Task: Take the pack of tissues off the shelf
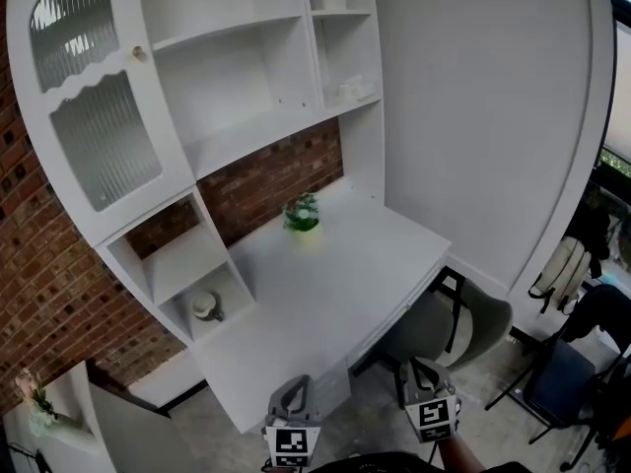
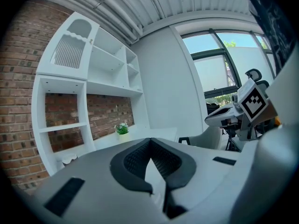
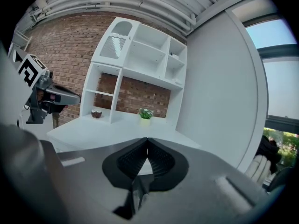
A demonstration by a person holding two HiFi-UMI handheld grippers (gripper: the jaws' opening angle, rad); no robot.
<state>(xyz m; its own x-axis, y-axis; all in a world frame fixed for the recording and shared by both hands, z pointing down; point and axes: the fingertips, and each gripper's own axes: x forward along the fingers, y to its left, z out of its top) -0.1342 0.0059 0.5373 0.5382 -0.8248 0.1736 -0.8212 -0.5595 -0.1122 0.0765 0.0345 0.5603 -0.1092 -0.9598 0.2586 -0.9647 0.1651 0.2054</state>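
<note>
From the head view, my left hand-held gripper (image 1: 293, 384) and right hand-held gripper (image 1: 422, 366) hung low at the near edge of the white tabletop (image 1: 335, 294), well apart from the shelving. The pack of tissues (image 1: 357, 91) lay on the right-hand shelf (image 1: 340, 108) high above the tabletop. It was a small pale bundle near the shelf's front edge. Its long axis seemed to run side to side along the shelf, though it was too small for me to tell which way it faced. A white box (image 1: 328, 0) sat on the shelf above it. A potted plant (image 1: 302, 213) stood at the back of the tabletop, a small bowl (image 1: 206, 306) sat in the lowest left cubby, and a chair (image 1: 471, 325) was tucked under the tabletop on the right.

In the left gripper view, my jaws met at their tips with nothing between them. The plant showed beyond them.

In the right gripper view, my jaws were likewise pressed together and empty, pointing towards the plant and the shelving. I could not pick out the pack there.
</note>
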